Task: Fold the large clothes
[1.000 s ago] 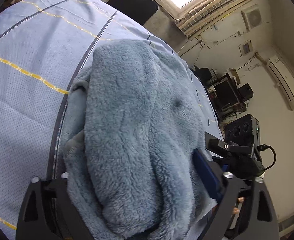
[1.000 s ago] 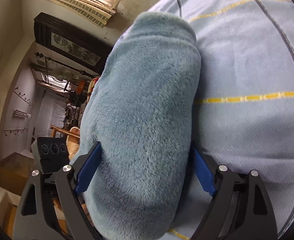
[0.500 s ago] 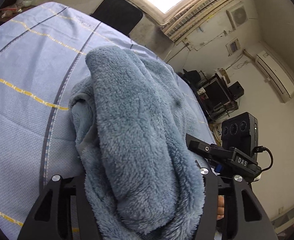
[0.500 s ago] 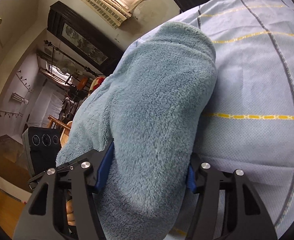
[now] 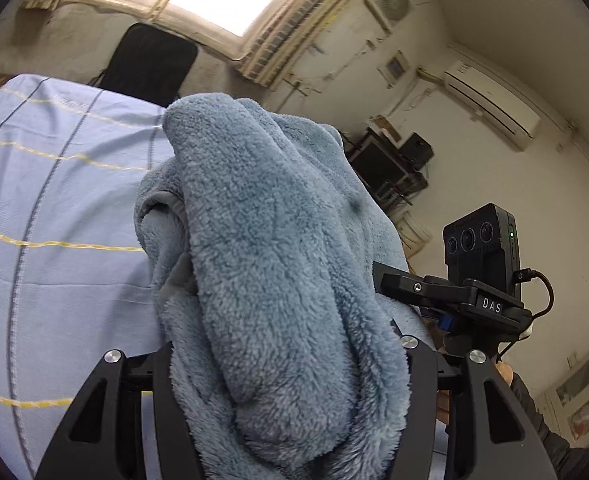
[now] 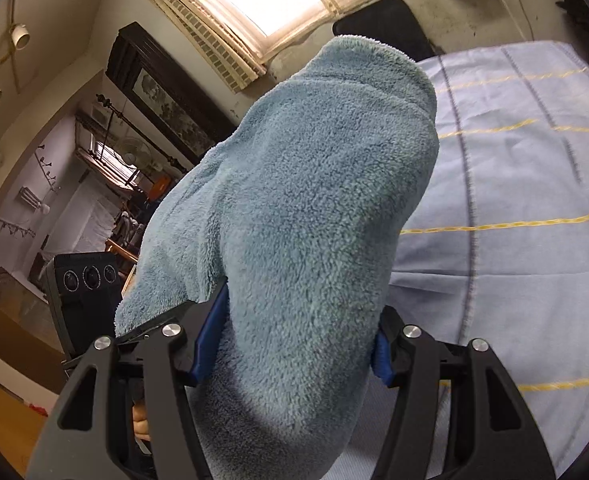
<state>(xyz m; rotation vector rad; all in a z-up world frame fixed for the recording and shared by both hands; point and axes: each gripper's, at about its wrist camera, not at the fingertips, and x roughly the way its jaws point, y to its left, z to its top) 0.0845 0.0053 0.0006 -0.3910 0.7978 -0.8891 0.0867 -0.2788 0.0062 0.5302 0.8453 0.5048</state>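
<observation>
Fleece garment [image 5: 278, 248] lifted above the bedsheet [image 5: 54, 208], near its far edge.
Clamped in left gripper [image 5: 282, 364] and right gripper [image 6: 294, 344]; bunched thick, probably folded partly; laying flat left.

Left gripper [image 5: 286, 396] fingers [image 5: 170, 408] clamp the bunched blue fleece garment [image 5: 270, 248] above the bedsheet [image 5: 62, 200]

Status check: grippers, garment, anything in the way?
Left gripper and right gripper both shut on the fleece garment. Garment bunched, raised above the bedsheet. Nothing blocking in view.
</observation>
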